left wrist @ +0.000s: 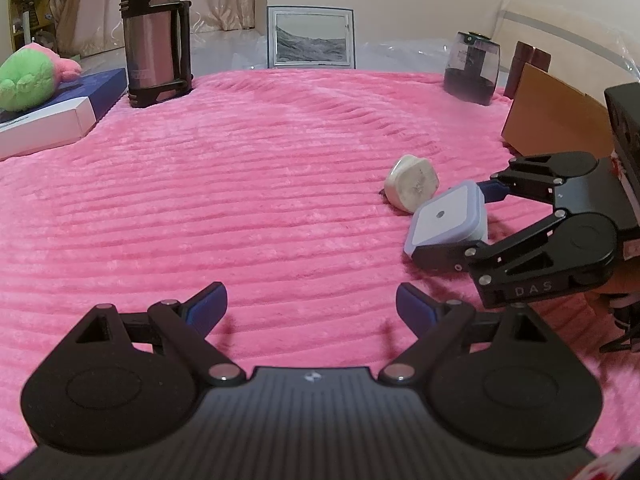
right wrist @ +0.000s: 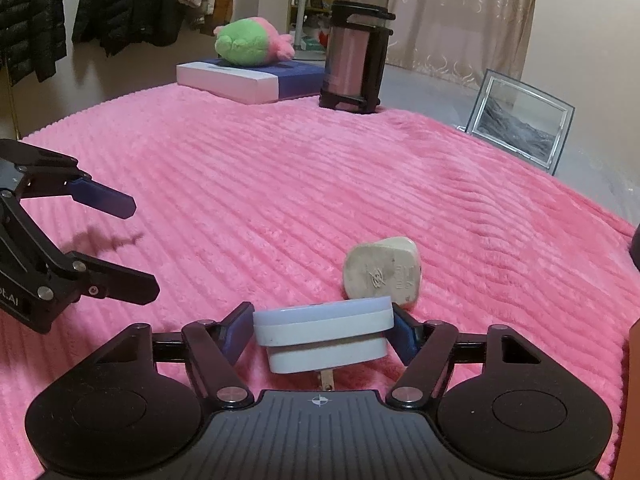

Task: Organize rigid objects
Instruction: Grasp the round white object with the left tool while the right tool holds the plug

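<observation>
The right tool (right wrist: 323,330) is clenching the white plug-in light (right wrist: 320,330) (beside a beige plug (right wrist: 380,272)), the left tool (left wrist: 311,304) gaping empty.

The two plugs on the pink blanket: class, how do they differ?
The square plug is clean white with a lilac face; the rounded plug is dull cream. The square plug sits between the right gripper fingers; the rounded plug lies free just beyond. Both rest on the blanket.
</observation>
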A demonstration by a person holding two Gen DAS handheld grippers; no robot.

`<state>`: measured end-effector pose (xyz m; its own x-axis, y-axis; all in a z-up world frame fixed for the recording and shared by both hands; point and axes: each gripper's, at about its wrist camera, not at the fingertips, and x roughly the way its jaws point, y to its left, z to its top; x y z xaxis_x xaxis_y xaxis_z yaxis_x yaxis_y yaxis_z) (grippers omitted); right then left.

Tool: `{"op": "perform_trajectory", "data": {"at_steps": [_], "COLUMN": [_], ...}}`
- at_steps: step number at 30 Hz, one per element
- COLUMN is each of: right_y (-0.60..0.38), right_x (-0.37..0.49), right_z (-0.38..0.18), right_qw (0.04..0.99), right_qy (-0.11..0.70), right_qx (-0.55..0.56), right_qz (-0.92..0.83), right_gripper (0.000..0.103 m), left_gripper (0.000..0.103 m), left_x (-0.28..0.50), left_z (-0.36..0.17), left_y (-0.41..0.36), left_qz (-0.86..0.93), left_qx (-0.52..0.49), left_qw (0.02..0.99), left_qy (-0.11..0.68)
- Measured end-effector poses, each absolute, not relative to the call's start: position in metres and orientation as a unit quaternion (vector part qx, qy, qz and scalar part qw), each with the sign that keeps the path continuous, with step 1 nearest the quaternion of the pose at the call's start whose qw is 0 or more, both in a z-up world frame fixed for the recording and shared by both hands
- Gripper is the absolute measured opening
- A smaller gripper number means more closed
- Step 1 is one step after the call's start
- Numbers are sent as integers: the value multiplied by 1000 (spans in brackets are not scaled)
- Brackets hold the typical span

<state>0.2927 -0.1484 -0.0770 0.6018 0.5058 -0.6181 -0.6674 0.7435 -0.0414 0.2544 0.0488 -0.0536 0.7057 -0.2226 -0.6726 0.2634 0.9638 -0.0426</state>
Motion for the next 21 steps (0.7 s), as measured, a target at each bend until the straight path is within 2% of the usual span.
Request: {"op": "perform_trajectory", "data": {"at_steps": [5, 14, 21], "right_y": [-154, -205, -229], "right_x": [288, 267, 269], "right_z": [-71, -38, -21], "right_qw": [891, 934, 943], "right_qy": [295, 277, 286], "right_qx": [-122, -22, 8], "right_qz": [323, 226, 170], "right_gripper": [62, 62, 62], "left_gripper": [89, 89, 85], "left_x": [256, 276, 300], "left_z": [-54, -49, -55], "left_y": [48, 26, -14], "left_qz": [-133, -162, -206], "left_qx": [25, 29, 106], "left_qw": [924, 924, 919], "left_qy": [359, 345, 318]}}
